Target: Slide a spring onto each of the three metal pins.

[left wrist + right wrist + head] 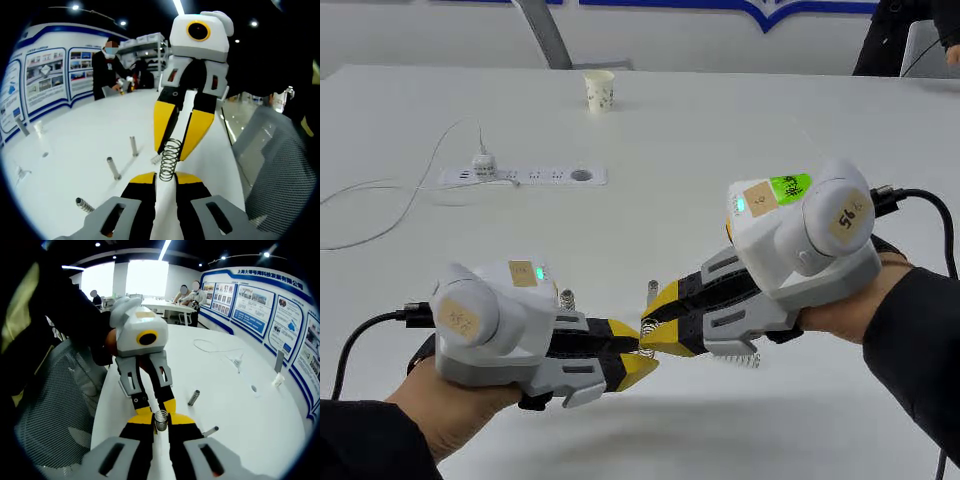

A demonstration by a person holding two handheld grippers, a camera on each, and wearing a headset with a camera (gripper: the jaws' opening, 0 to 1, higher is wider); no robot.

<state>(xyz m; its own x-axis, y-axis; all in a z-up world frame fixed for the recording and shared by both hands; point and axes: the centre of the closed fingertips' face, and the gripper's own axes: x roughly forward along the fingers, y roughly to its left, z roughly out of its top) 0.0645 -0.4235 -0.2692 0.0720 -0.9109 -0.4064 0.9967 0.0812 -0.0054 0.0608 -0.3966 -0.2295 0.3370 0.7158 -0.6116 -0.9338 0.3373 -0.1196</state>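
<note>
Left gripper view: my left gripper and right gripper both pinch one spring, jaws nearly shut, near a bare pin; tugging against each other could flick it away.

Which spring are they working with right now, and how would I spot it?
On the white table, find the near edge, where the left gripper and right gripper meet tip to tip. The spring is pinched between their yellow tips, raised off the table, unlike the loose spring lying flat nearby.
</note>
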